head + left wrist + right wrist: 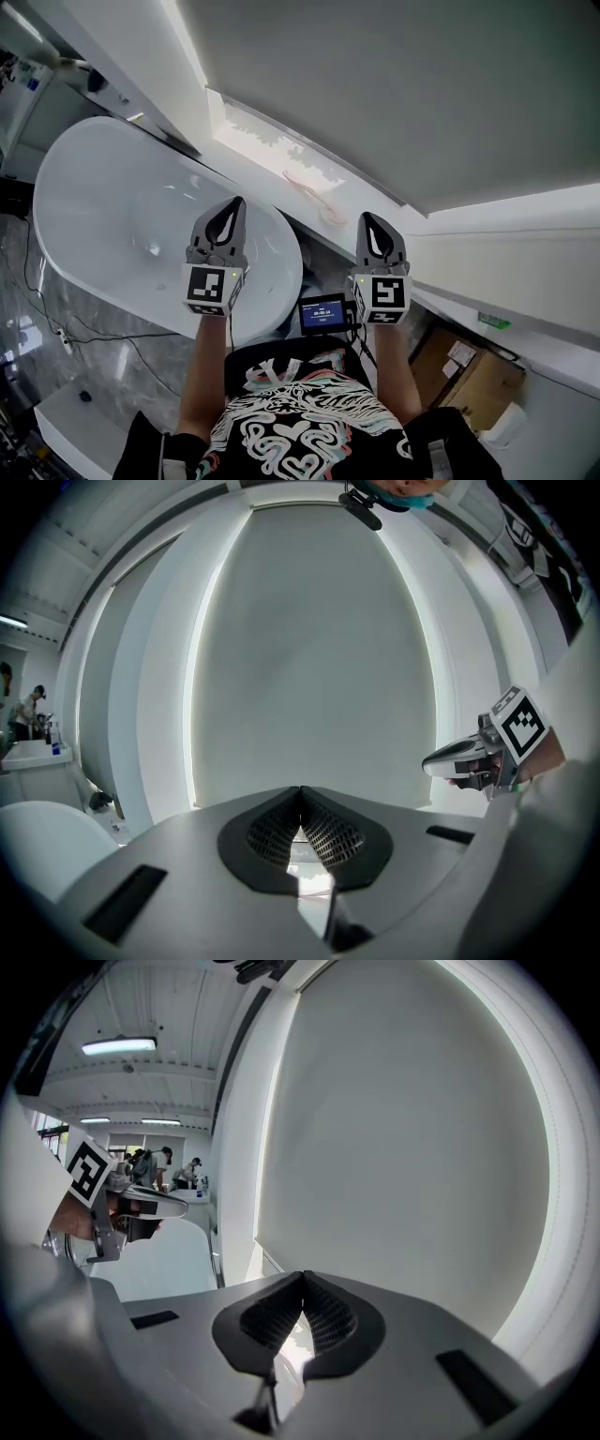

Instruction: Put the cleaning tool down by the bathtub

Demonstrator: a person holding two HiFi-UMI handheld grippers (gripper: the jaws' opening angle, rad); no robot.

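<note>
Bathtub (112, 211) below closed left tongs (233, 206).

Bathroom showroom: white freestanding bathtub (141, 225), marble floor (56, 366).

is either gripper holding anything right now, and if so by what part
Nothing is held. The left gripper and the right gripper are both shut, with nothing between them.

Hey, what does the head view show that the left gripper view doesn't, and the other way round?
Only the head view: the bathtub basin, a small screen, a cardboard box and the wearer's patterned shirt. Only the left gripper view: a person far off at a counter. Both: the left gripper and right gripper, each shut with nothing held.
</note>
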